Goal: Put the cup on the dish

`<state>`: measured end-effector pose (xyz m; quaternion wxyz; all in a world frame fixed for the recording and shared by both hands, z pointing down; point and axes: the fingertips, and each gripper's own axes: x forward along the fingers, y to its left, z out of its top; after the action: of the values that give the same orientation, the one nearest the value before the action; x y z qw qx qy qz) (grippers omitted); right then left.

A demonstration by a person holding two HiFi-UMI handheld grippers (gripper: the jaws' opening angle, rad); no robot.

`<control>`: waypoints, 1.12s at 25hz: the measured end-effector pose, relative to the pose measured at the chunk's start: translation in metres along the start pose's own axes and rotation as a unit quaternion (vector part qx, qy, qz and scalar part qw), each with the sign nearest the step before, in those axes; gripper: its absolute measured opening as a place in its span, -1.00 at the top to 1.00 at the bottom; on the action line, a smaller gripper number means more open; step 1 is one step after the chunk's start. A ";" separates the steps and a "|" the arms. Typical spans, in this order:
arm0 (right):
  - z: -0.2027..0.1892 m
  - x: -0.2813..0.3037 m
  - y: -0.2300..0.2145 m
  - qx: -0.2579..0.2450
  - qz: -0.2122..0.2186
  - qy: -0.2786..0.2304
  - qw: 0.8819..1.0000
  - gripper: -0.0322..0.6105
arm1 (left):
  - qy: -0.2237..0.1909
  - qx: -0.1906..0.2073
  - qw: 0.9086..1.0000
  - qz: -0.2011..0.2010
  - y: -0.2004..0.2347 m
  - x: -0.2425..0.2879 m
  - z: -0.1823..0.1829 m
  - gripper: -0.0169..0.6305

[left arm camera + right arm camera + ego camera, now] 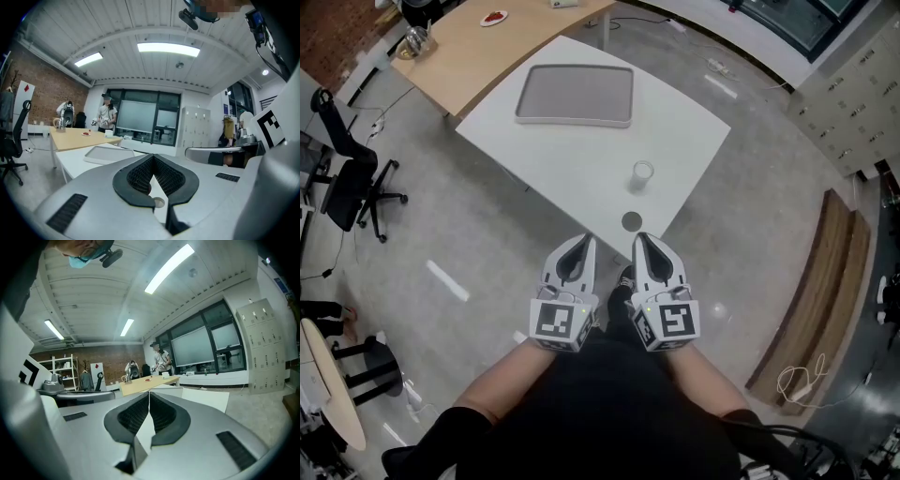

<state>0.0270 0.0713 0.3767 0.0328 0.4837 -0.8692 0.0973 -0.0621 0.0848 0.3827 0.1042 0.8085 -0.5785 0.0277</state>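
Pressed together and pinching nothing: the left tongs and the right tongs, side by side just short of the near corner of the white square desk. Upright near that corner: the small clear glass cup, well apart from the grey rectangular dish at the far side. To start well, spread the right tongs before reaching, approach level at mid-height, pinch gently to avoid tipping, then lift clear before carrying across.
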 end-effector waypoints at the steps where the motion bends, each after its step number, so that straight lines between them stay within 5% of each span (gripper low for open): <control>1: 0.001 0.008 -0.005 0.001 0.003 0.003 1.000 0.86 | 0.000 0.001 1.000 0.002 0.003 0.008 0.001 0.93; 12: 0.005 0.101 -0.088 -0.013 0.057 0.036 0.998 0.86 | 0.014 0.005 0.999 0.043 0.014 0.139 0.005 0.93; 25: -0.075 0.182 -0.138 -0.027 0.064 0.130 0.989 0.83 | 0.069 0.003 0.997 0.035 0.057 0.230 -0.058 0.93; 28: -0.099 0.194 -0.143 -0.025 0.072 0.163 0.984 0.35 | 0.078 0.006 0.997 0.025 0.064 0.251 -0.074 0.93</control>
<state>0.0421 -0.1443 0.5225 0.1791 0.3969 -0.8868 0.1548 -0.0341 -0.1538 0.5049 0.1435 0.7901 -0.5881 0.0967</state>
